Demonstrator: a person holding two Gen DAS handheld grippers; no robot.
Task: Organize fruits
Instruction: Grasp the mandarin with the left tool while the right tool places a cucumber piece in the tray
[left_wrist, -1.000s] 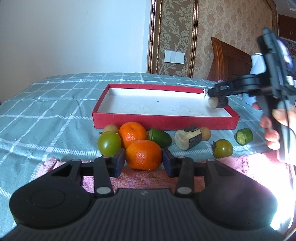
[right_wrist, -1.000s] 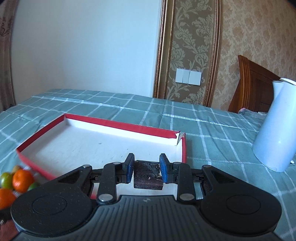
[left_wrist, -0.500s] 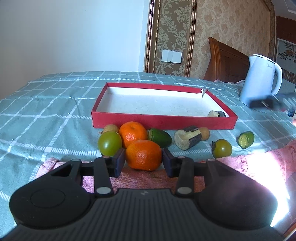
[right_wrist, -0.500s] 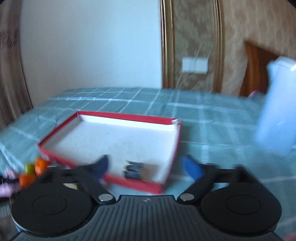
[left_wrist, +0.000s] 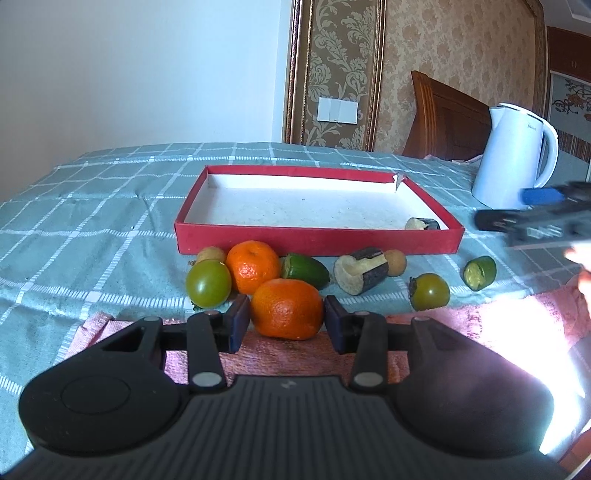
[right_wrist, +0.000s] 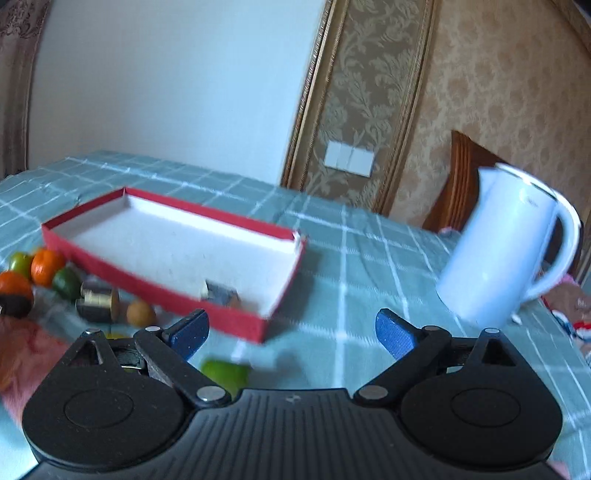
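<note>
Gripping: left gripper fingers narrow around orange, lower centre.
Right gripper: fingers wide, empty.
Risk: orange slips, rolls off before red box.

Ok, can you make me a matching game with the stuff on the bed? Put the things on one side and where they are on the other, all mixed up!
Things:
1. white kettle
2. cut dark-skinned piece
3. front orange
4. green tomato

Places:
A. between the fingers of the left hand-held gripper
B. inside the red box, in its near right corner
C. to the right of the red box, on the checked cloth
D. left of the oranges, in front of the box

Pairs: 1-C, 2-B, 3-A, 4-D
</note>
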